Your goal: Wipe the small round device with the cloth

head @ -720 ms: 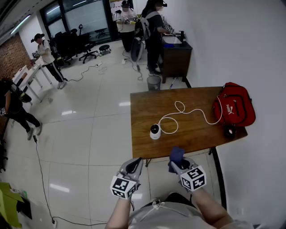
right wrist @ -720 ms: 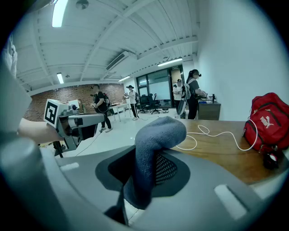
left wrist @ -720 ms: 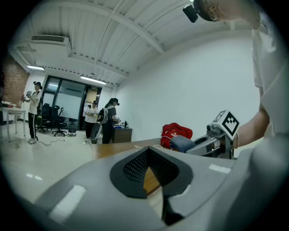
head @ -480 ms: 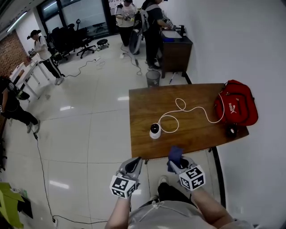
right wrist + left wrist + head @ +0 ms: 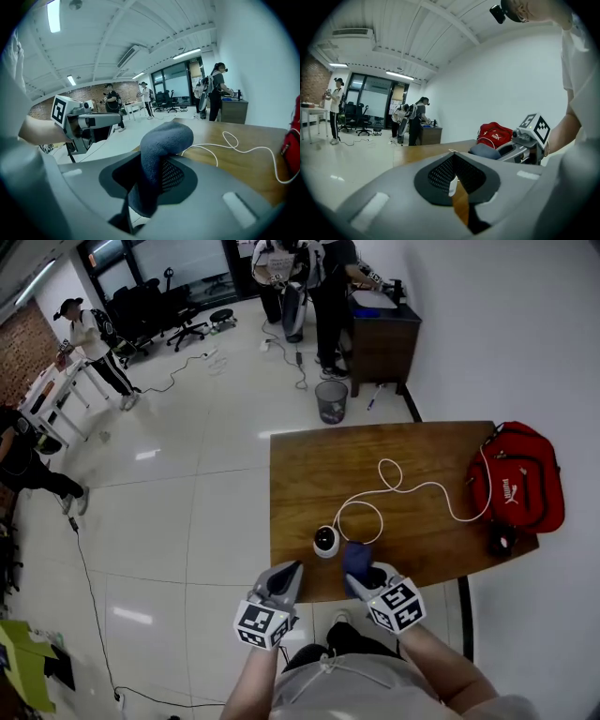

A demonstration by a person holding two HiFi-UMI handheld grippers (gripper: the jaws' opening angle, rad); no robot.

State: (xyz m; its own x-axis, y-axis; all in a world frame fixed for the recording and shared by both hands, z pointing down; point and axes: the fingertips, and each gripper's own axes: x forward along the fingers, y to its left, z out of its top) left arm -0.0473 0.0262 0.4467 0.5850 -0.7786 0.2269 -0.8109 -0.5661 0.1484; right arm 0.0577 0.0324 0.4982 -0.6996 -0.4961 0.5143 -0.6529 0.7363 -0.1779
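— Why does the cloth stick out in a wad?
— The right gripper is clamped on it, leaving a padded fold to meet the small round device, which stands on the worktop just left of the fold.
— And the left gripper?
— Closed on nothing, short of the device; probably idle. Beyond the device, the cable trails toward a red bag.

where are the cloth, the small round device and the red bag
cloth [image 5: 161,140]: right gripper view, the rounded fold at its top
small round device [image 5: 325,541]: head view, its dark top
red bag [image 5: 523,479]: head view, middle of its upper side
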